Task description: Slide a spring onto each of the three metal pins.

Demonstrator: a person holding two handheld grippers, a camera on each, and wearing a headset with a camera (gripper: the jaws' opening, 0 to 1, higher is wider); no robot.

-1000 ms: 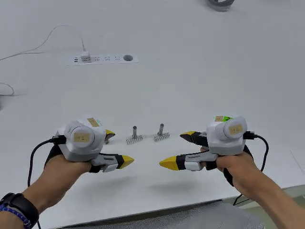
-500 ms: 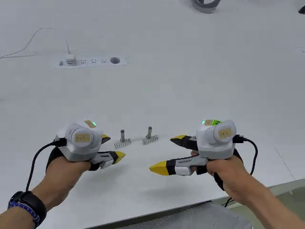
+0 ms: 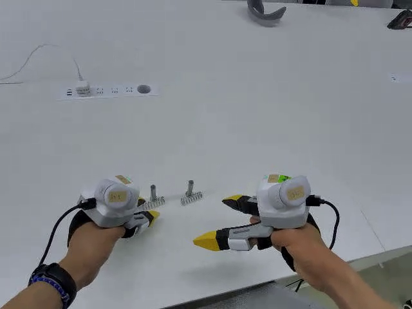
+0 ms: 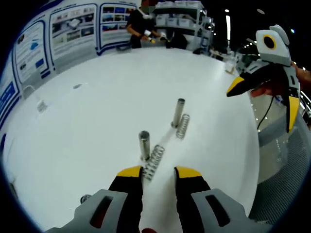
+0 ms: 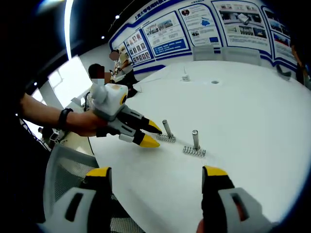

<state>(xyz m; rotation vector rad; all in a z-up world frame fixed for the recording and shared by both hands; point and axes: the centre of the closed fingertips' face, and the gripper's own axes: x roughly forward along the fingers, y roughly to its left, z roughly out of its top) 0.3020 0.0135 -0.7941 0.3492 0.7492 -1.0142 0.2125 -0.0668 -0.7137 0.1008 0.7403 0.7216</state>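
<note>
Two short metal pins [image 3: 153,192] [image 3: 190,187] stand upright on the white table, each with a spring [image 3: 153,203] [image 3: 192,198] lying at its foot. In the left gripper view the nearer pin [image 4: 144,144] and its spring [image 4: 153,161] lie just ahead of my left gripper [image 4: 158,172]. Its jaws are narrowly open and hold nothing. The farther pin [image 4: 179,111] and spring [image 4: 182,125] lie beyond. My right gripper [image 3: 219,221] hovers wide open to the right of the pins [image 5: 166,128] [image 5: 195,138], apart from them. The left gripper [image 5: 150,136] points at the springs from the other side.
A white power strip [image 3: 106,91] with a plugged-in cable lies at the far left of the table [image 3: 270,116]. A grey curved object [image 3: 265,11] rests at the far edge. The front table edge runs just below my hands.
My left gripper has moved in close to the nearer spring and its jaws have narrowed. The right gripper stays wide open. My head camera has shifted.
</note>
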